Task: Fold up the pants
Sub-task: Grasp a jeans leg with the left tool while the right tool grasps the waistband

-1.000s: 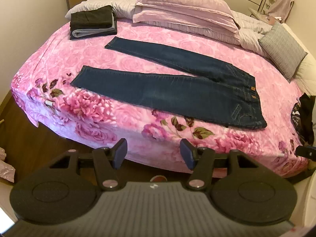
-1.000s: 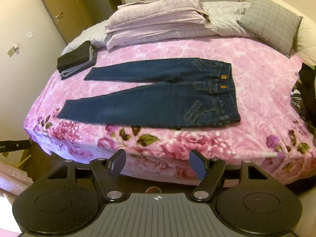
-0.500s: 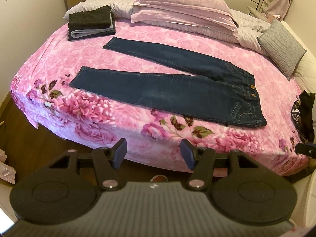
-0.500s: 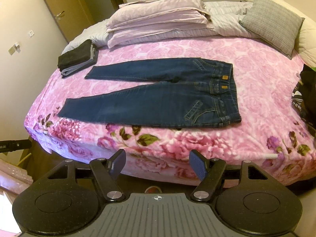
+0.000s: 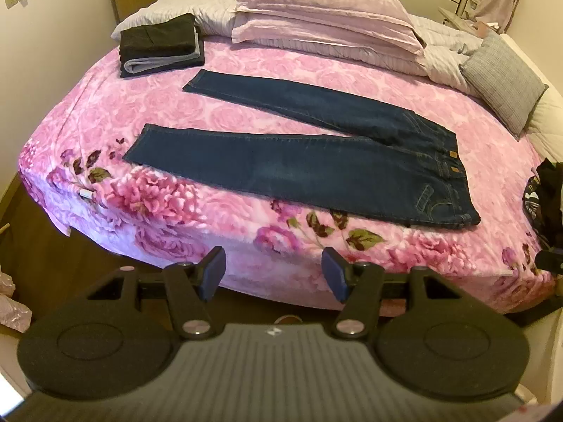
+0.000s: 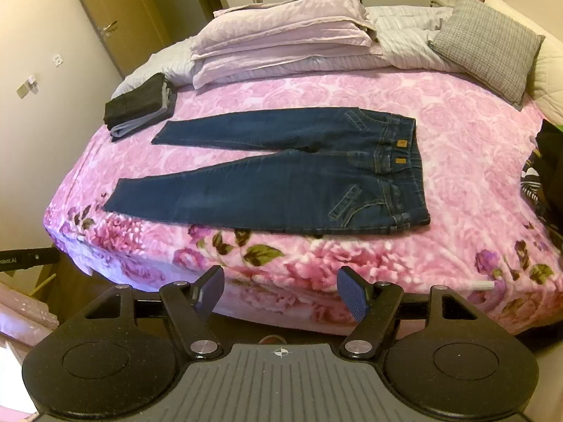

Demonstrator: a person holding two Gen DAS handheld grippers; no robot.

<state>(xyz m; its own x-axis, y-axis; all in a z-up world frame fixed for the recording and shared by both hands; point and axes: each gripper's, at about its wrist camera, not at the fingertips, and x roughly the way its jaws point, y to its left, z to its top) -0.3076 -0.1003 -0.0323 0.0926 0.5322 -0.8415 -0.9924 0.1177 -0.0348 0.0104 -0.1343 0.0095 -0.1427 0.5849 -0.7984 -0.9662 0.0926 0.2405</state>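
Dark blue jeans (image 5: 302,161) lie flat on a pink floral bedspread (image 5: 352,81), legs spread apart in a V toward the left and the waistband at the right. The right wrist view shows the same jeans (image 6: 281,179) with two tan labels at the waistband. My left gripper (image 5: 273,272) hangs open off the bed's near edge, short of the near leg, holding nothing. My right gripper (image 6: 280,293) is open too, in front of the bed's edge below the waistband side, with nothing between its fingers.
A stack of folded dark and grey clothes (image 5: 160,45) sits at the bed's far left. Lilac pillows (image 5: 327,24) and a grey cushion (image 5: 503,81) lie along the back. A dark garment (image 6: 549,172) lies at the right edge. Wooden floor (image 5: 38,256) runs below the bed.
Both grippers have moved slightly closer to the bed, so the jeans look a little larger. The jeans have not moved and both grippers stay open.
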